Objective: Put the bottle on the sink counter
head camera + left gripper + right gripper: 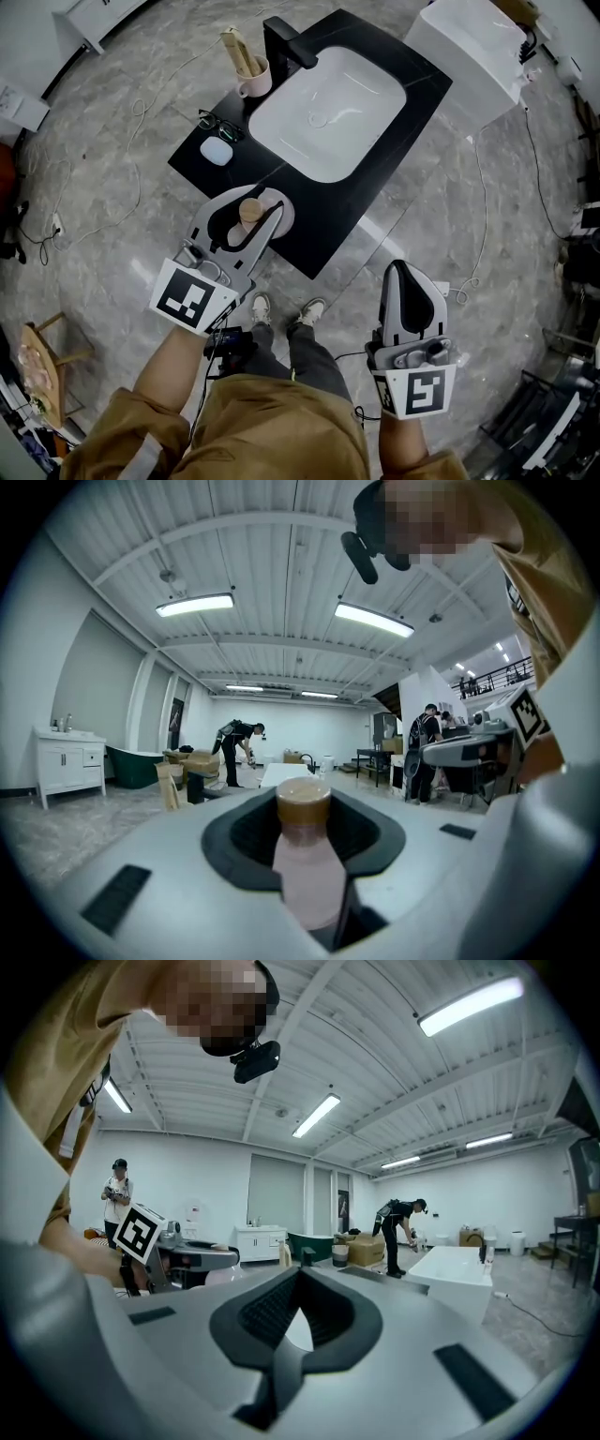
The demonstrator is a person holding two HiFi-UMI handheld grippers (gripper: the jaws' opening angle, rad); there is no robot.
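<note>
A pale pink bottle with a brown cap stands upright between the jaws of my left gripper, which is shut on it. It hangs over the near left corner of the black sink counter; whether it touches the top I cannot tell. In the left gripper view the bottle fills the hollow of the left gripper. My right gripper hangs over the floor to the right of the counter, shut and empty; in its own view the right gripper has its tips together.
The counter carries a white basin, a black faucet, a pink cup of brushes, glasses and a small pale case. A white fixture stands at the back right. Cables cross the floor; a wooden stool is lower left.
</note>
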